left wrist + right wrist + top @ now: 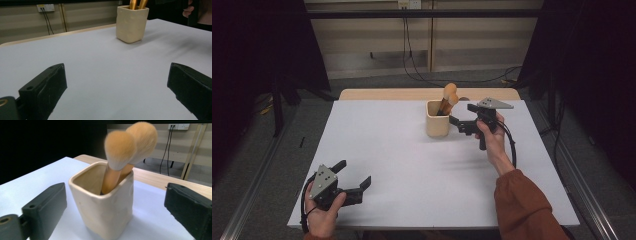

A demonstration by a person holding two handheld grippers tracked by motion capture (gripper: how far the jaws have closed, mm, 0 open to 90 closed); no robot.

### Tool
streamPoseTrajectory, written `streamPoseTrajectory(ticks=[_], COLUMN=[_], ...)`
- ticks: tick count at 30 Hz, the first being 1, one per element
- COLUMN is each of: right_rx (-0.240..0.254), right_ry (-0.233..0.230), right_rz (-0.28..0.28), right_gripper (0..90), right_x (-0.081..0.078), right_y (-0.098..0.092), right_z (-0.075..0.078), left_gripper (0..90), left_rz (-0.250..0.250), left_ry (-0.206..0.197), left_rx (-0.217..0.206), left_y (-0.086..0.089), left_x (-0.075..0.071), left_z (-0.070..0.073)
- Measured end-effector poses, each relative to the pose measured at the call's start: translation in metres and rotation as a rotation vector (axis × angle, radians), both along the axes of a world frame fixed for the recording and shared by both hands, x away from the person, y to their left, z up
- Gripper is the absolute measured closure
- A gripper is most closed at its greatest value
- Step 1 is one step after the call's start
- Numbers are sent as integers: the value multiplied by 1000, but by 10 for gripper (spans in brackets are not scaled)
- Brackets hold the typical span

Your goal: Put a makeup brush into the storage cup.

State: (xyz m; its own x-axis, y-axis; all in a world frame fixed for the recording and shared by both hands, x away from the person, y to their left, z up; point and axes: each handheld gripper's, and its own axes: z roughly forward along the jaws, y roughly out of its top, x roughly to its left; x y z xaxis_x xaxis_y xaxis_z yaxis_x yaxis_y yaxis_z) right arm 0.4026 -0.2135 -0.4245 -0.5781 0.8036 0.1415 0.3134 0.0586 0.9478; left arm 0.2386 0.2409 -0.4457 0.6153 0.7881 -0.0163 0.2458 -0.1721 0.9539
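Observation:
A cream square cup point(437, 122) stands upright toward the back of the white table point(387, 150). Two brushes point(450, 95) with orange bristle heads and wooden handles lean in it, heads up. My right gripper point(462, 116) is held just right of the cup, open, with its jaws pointing at it. In the right gripper view the cup point(105, 205) and the brush heads point(120, 147) sit just ahead of my right gripper point(115, 188), whose jaws are wide apart and touch nothing. My left gripper point(356, 172) rests open at the front left corner, far from the cup point(131, 23).
The white sheet ends at a wooden table edge point(387, 94) at the back. Beyond it are grey floor, cables point(412, 65) and a wall socket point(45, 7). Dark curtains flank both sides. An orange sleeve point(524, 210) comes in at the bottom right.

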Motion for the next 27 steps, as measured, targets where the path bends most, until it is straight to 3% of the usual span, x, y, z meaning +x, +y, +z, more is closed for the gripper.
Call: streamPoseTrajectory(ticks=[16,18,27], right_rx=[-34,-40,-43], right_ry=[-54,-53,-47], right_rz=[-62,-67,-92], right_gripper=[16,16,14], right_x=[-31,-36,-57], right_y=[-11,-15,-30], right_z=[1,0,-6], left_gripper=[24,24,24], left_rz=[4,9,12], left_ry=[-6,-8,-2], left_rx=[-24,-49,-53], left_y=[2,2,2], left_x=[-3,-4,-2], left_z=[1,1,1])
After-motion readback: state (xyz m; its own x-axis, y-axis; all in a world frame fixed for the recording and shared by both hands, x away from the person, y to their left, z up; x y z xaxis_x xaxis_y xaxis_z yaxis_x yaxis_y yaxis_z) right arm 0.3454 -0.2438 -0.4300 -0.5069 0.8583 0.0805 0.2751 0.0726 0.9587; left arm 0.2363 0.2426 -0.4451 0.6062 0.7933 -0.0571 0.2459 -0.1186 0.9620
